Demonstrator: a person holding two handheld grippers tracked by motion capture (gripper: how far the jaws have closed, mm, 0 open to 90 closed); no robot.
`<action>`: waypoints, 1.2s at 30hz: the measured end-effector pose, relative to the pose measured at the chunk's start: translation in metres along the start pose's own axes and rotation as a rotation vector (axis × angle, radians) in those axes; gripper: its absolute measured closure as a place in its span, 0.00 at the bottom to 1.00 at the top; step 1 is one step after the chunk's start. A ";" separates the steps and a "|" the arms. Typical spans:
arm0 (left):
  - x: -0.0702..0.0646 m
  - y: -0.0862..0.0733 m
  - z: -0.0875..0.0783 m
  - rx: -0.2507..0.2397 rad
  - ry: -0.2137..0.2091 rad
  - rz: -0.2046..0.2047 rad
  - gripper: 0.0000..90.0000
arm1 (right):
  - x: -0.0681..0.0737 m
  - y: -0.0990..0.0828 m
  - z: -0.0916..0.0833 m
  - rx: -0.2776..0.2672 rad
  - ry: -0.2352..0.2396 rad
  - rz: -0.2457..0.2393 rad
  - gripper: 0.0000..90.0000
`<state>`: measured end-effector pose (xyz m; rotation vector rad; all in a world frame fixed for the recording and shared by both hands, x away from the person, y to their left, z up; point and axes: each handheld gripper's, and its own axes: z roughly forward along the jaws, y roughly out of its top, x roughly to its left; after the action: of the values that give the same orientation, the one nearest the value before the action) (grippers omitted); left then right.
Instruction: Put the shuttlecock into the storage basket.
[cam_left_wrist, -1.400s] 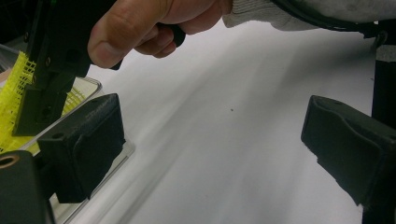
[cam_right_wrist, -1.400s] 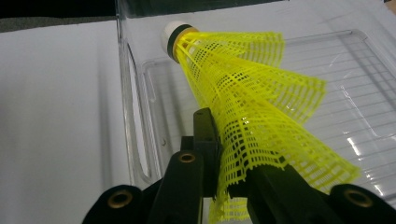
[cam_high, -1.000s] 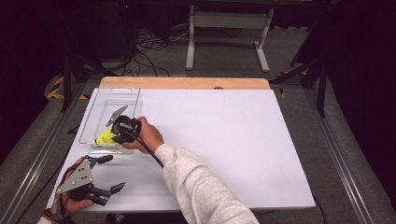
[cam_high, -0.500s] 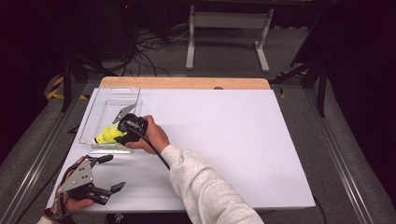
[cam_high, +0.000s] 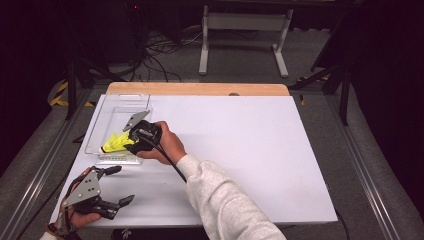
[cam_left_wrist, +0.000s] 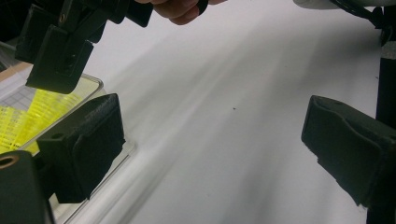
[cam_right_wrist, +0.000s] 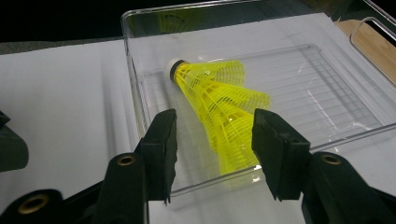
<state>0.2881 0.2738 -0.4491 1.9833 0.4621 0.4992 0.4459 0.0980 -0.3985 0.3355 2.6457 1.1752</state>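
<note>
The yellow shuttlecock (cam_right_wrist: 219, 107) lies on its side in the clear tray (cam_right_wrist: 327, 93) at the table's (cam_high: 260, 150) far left, its white cork toward the tray's far wall and its skirt toward the near wall. The right gripper (cam_right_wrist: 212, 149) hangs just over the tray's near edge; its jaws have just been opening and now stand apart on either side of the skirt, the pads clear of it. The left gripper (cam_high: 116, 186) rests near the table's front left corner, well short of the tray, its jaws spread wide with bare table between them.
</note>
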 end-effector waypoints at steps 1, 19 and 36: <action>0.000 0.000 0.000 0.000 0.000 0.000 0.07 | 0.000 0.000 0.000 0.000 0.000 0.000 0.58; 0.000 0.000 0.000 0.000 0.002 0.000 0.07 | 0.006 -0.001 -0.014 -0.020 -0.040 -0.029 0.52; 0.000 0.000 0.000 0.006 0.000 0.006 0.07 | 0.000 -0.003 -0.026 -0.051 -0.106 -0.002 0.43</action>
<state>0.2882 0.2734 -0.4492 1.9905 0.4585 0.5025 0.4378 0.0775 -0.3840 0.3749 2.5208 1.1877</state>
